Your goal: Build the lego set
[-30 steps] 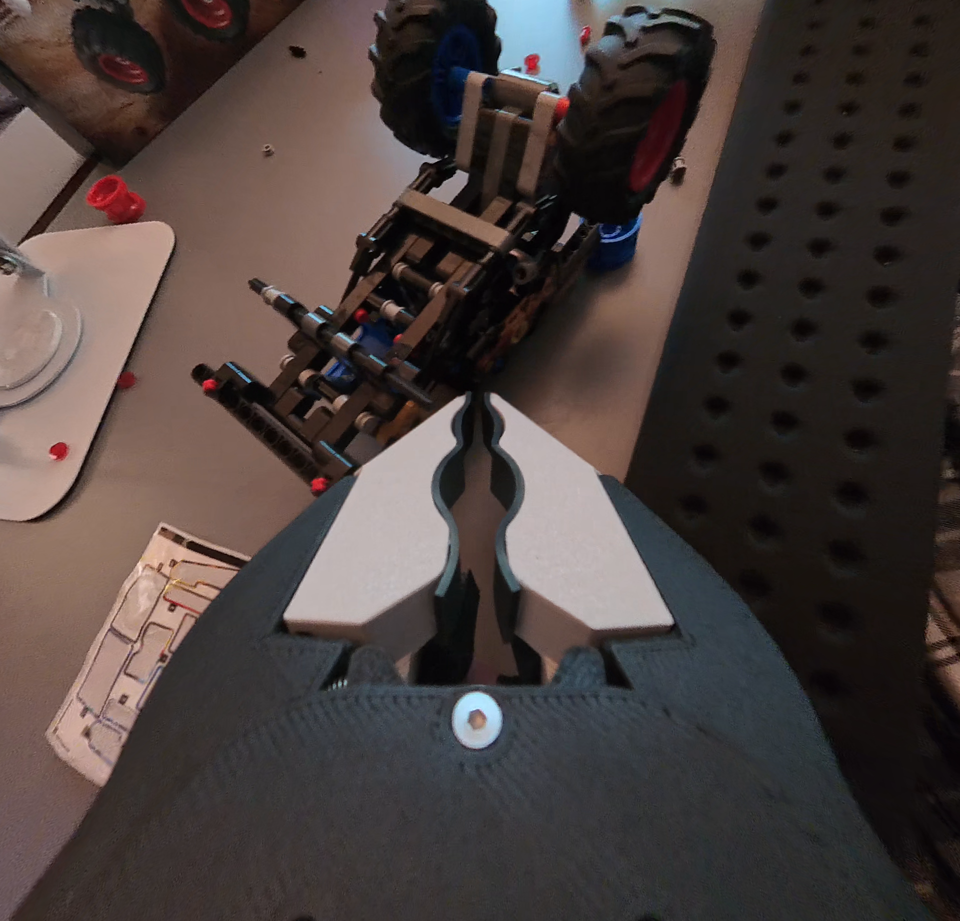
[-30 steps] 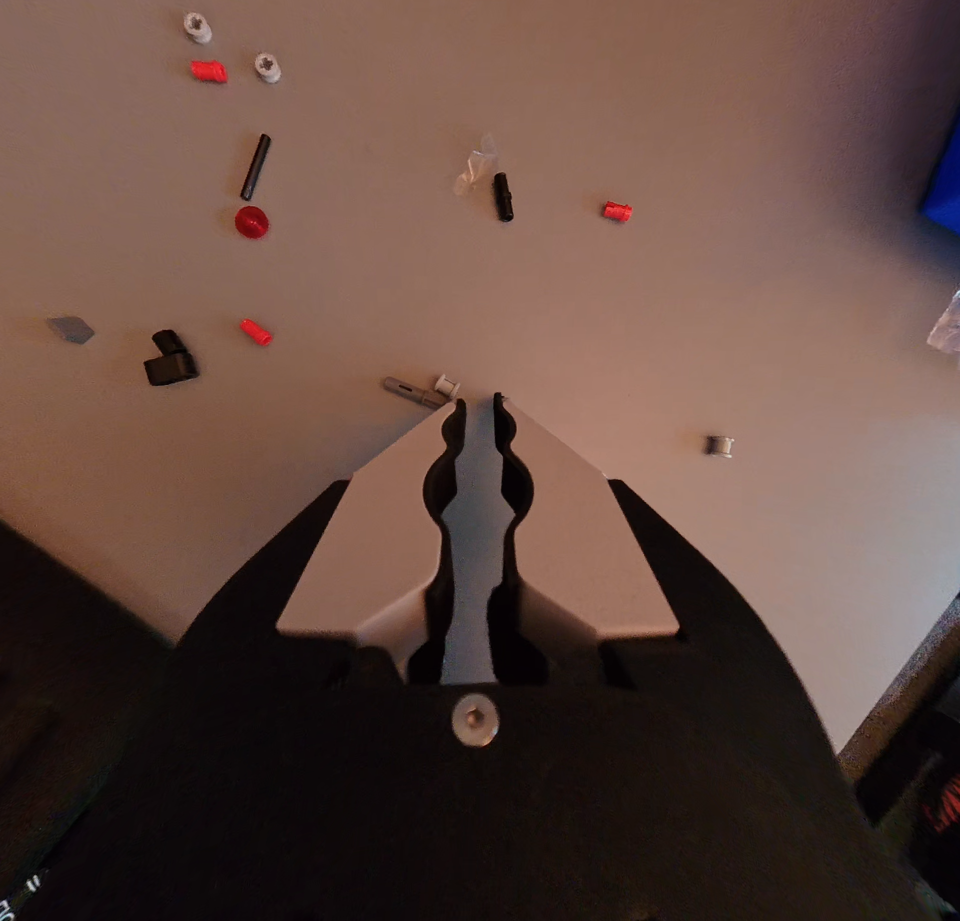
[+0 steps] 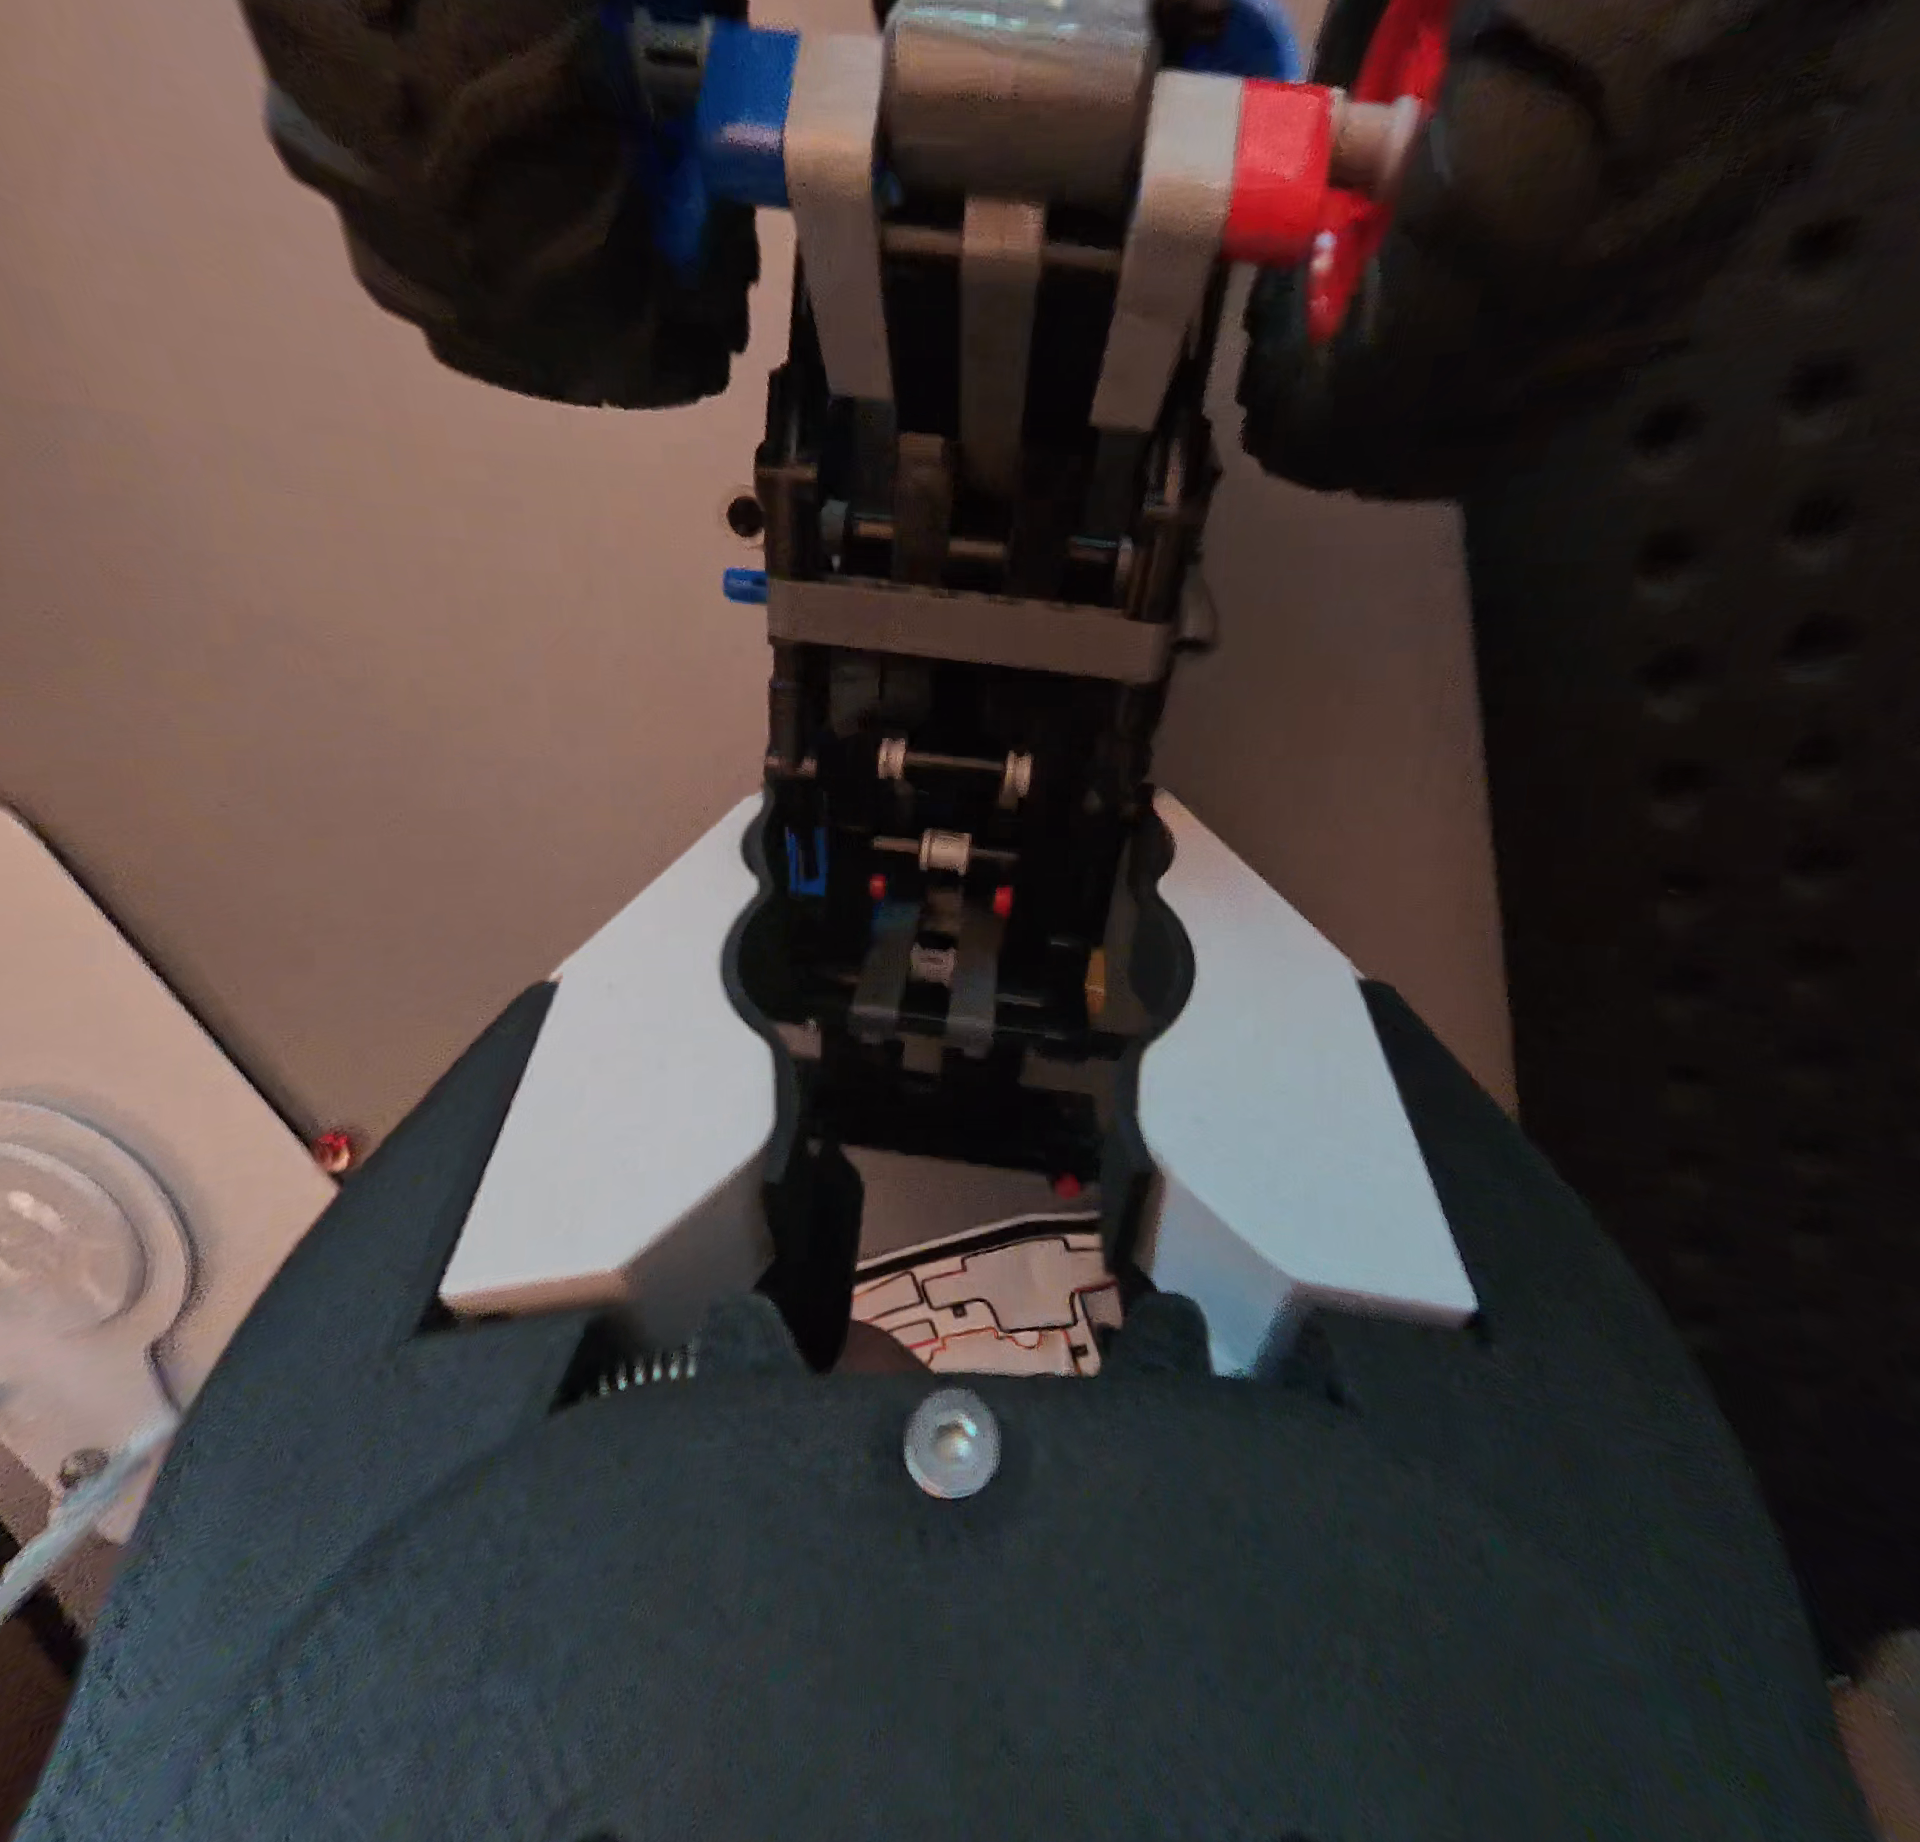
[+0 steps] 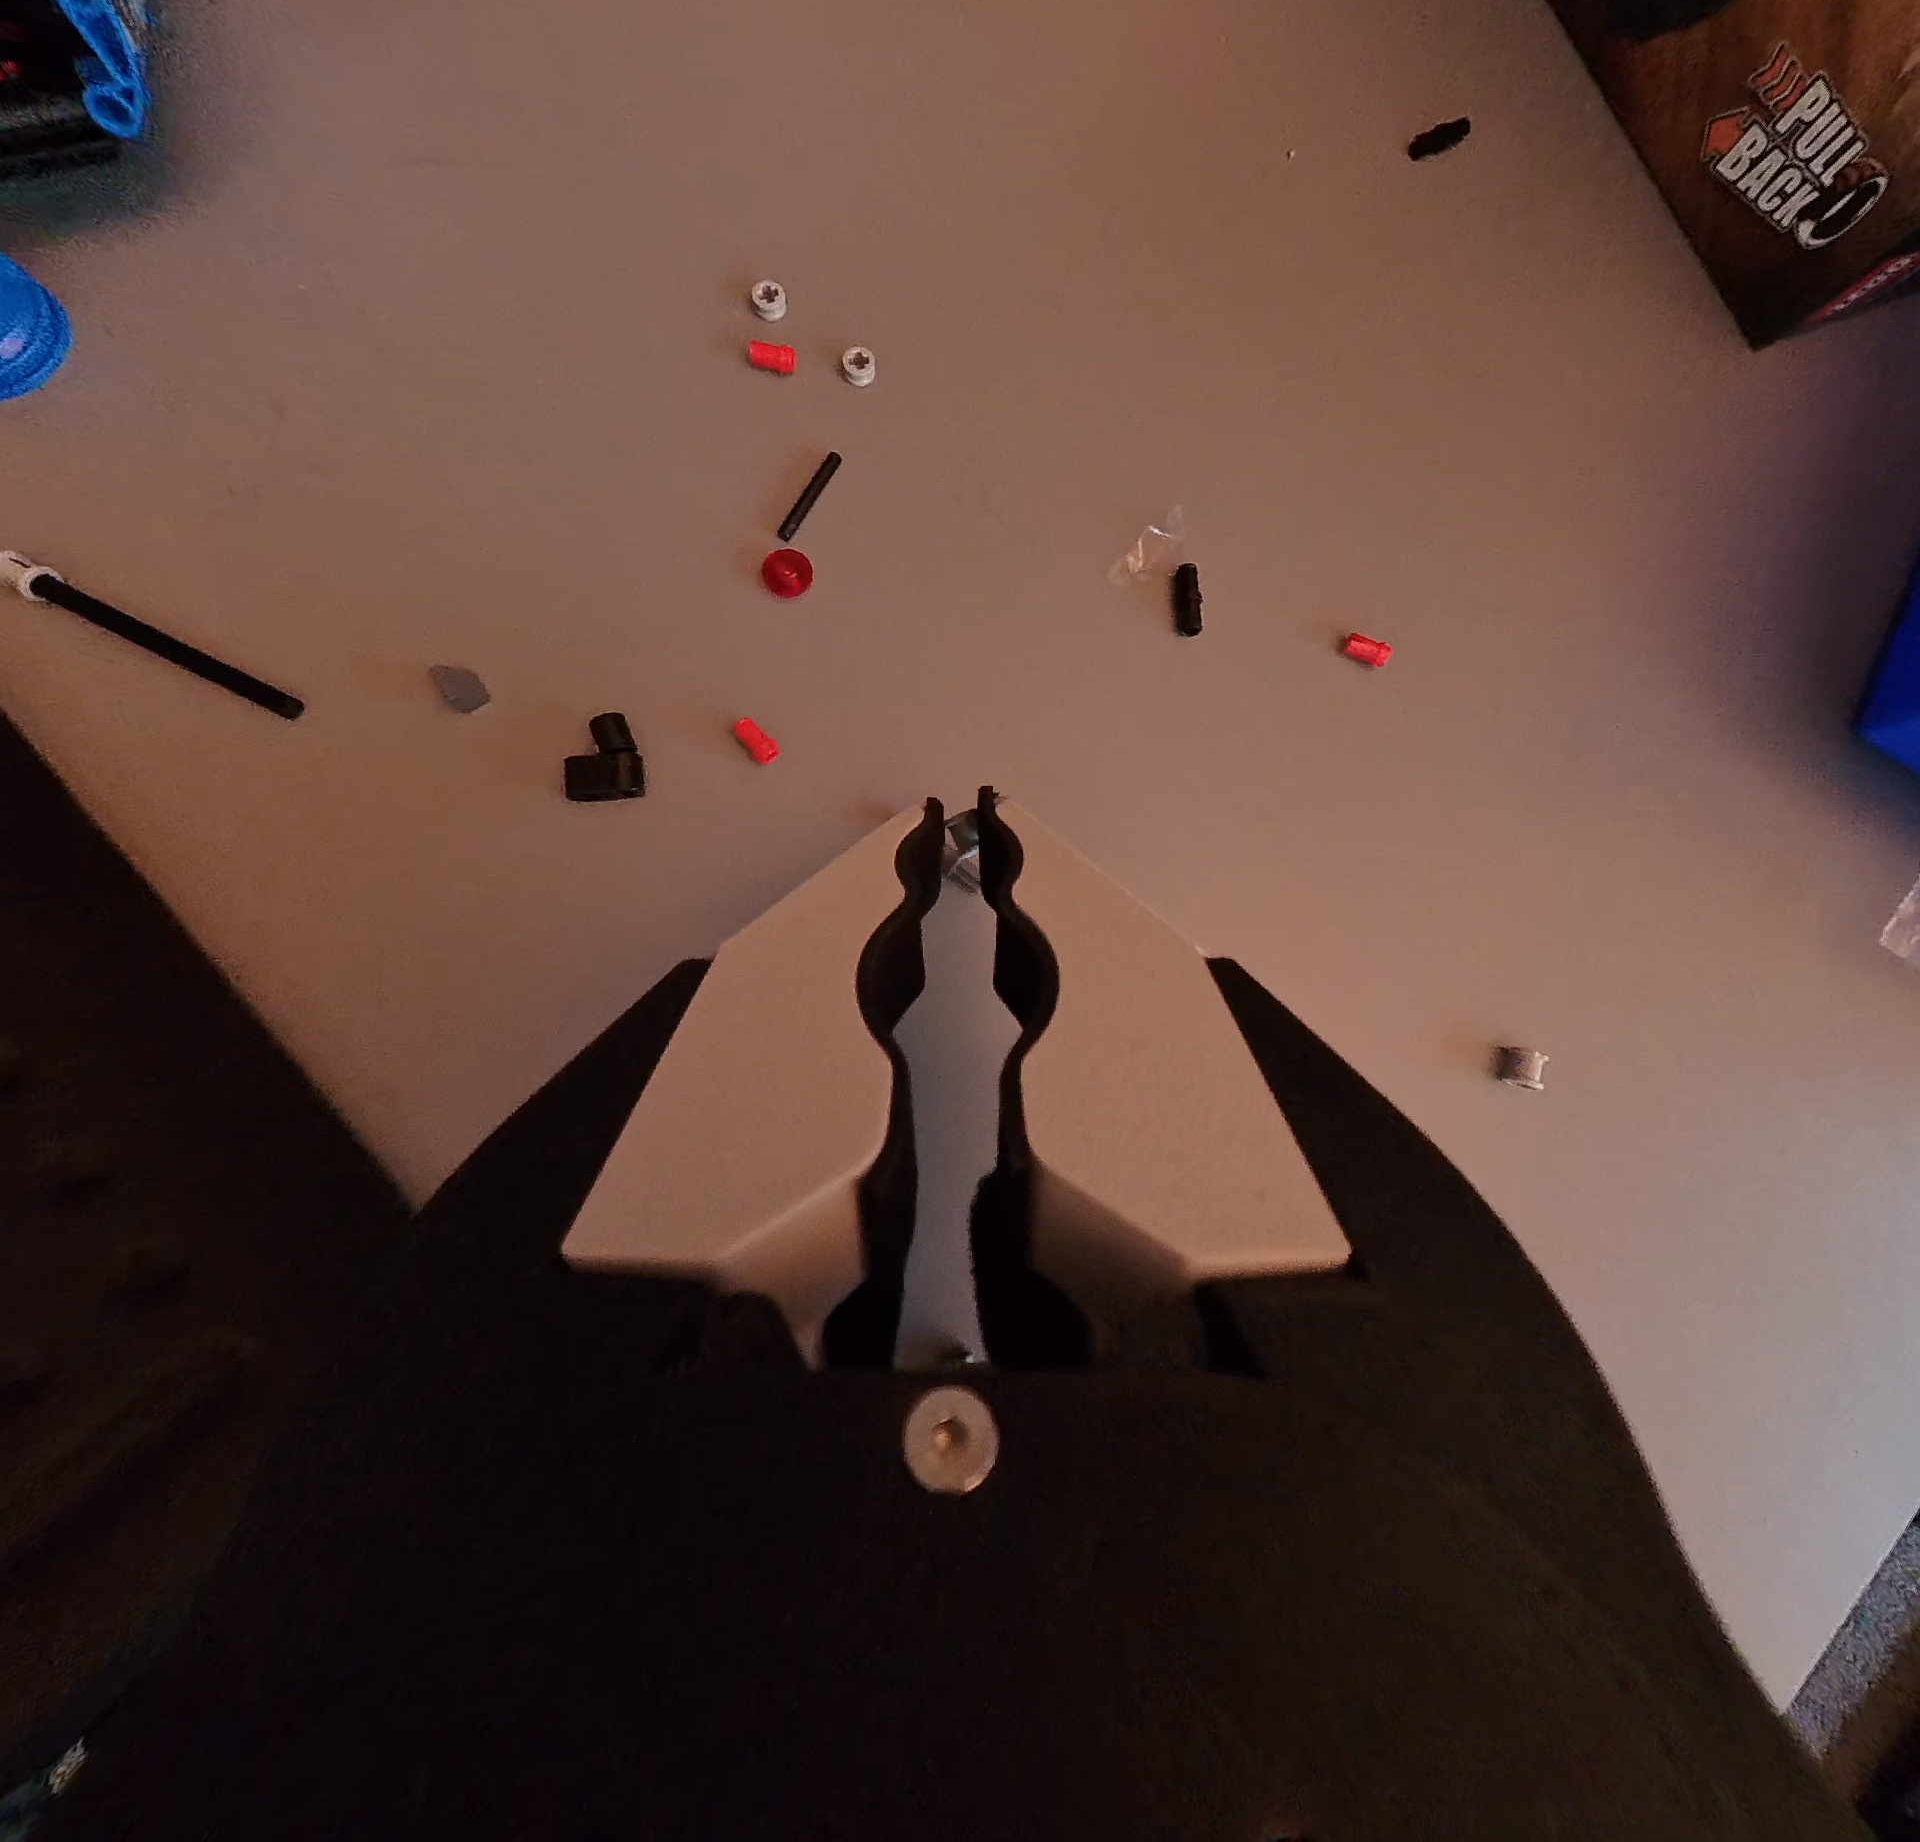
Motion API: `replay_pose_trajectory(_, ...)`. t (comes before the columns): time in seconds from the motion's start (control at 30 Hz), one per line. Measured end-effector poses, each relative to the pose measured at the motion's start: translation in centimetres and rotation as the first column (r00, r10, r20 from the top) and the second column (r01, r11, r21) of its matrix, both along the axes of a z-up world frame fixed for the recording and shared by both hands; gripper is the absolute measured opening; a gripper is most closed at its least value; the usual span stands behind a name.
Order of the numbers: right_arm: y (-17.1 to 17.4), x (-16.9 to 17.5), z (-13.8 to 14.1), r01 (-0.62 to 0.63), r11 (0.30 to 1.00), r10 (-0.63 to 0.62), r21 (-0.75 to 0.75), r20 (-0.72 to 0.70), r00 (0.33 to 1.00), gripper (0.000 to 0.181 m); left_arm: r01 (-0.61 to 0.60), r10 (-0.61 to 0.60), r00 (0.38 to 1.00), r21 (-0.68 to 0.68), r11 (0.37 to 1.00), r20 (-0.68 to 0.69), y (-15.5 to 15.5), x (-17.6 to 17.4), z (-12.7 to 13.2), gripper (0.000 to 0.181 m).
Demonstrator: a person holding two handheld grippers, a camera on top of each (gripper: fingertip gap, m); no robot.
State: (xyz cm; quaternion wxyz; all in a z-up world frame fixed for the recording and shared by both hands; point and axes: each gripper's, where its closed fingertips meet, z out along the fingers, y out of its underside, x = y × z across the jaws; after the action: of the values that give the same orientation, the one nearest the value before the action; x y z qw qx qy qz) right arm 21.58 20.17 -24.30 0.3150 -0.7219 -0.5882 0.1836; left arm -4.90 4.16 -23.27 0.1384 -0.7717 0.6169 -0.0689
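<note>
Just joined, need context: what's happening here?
A person with two handheld grippers is building a lego truck. The left gripper straddles the black chassis, big tyres ahead. The right gripper pinches a small grey pin above the table, loose parts scattered beyond.

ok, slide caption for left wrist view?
Left gripper shut on the wheeled lego chassis, instruction sheet beneath.

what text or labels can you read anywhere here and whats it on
Box, top right of the right wrist view: bold white and orange lettering, large enough to read, but I don't copy writing out.
Paper sheet, low in the left wrist view: outline drawings only, no words readable.
Lego truck and loose pieces: no writing visible.
</note>
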Motion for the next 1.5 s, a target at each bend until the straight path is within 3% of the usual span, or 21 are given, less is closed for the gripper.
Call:
replay_pose_trajectory(0.2, 0.0, -0.9, 0.8, -0.012, 1.000, 0.012, 0.020, -0.045, 0.999, 0.004, -0.240, 0.240, 0.968, -0.007, 0.971, 0.080, 0.4, -0.3, -0.2, 0.065)
replay_pose_trajectory(0.33, -0.5, -1.9, 1.9, -0.017, 0.999, 0.020, 0.028, -0.095, 0.995, 0.004, -0.547, 0.543, 0.827, -0.016, 0.837, 0.148, 1.9, -1.9, -0.2, 0.063)
replay_pose_trajectory(0.43, -1.2, -2.8, 2.5, -0.033, 0.999, 0.036, 0.034, -0.124, 0.992, 0.004, -0.652, 0.639, 0.745, 0.007, 0.758, 0.190, 2.3, -2.2, -0.1, 0.061)
replay_pose_trajectory(0.6, -3.3, -4.8, 3.4, -0.079, 0.996, 0.083, 0.030, -0.164, 0.983, 0.004, -0.629, 0.618, 0.757, -0.019, 0.777, 0.213, 0.8, -0.4, 0.7, 0.072)
replay_pose_trajectory(0.77, -6.6, -8.1, 4.5, -0.153, 0.988, 0.156, 0.028, -0.228, 0.961, 0.004, -0.573, 0.575, 0.713, -0.140, 0.808, 0.401, -0.3, 1.3, 3.1, 0.078)
replay_pose_trajectory(0.83, -7.9, -9.3, 4.8, -0.183, 0.983, 0.184, 0.026, -0.244, 0.952, 0.004, -0.551, 0.557, 0.728, -0.143, 0.822, 0.400, -1.2, 0.6, 3.5, 0.077)
replay_pose_trajectory(0.97, -10.5, -11.4, 5.3, -0.245, 0.969, 0.240, 0.018, -0.274, 0.931, 0.004, -0.460, 0.447, 0.800, -0.070, 0.885, 0.400, -3.1, 0.2, 3.7, 0.076)
replay_pose_trajectory(1.2, -14.2, -14.4, 5.5, -0.319, 0.947, 0.290, -0.029, -0.344, 0.893, 0.004, -0.399, 0.346, 0.859, 0.069, 0.914, 0.377, -4.2, 1.9, 2.0, 0.079)
replay_pose_trajectory(1.33, -15.3, -15.0, 4.8, -0.338, 0.940, 0.302, -0.050, -0.341, 0.890, 0.004, -0.396, 0.312, 0.878, 0.184, 0.900, 0.364, -4.0, 2.2, 1.5, 0.076)
replay_pose_trajectory(1.5, -16.3, -15.4, 4.5, -0.352, 0.933, 0.303, -0.076, -0.359, 0.883, 0.003, -0.413, 0.249, 0.861, 0.325, 0.850, 0.443, -3.9, 3.1, 4.0, 0.076)
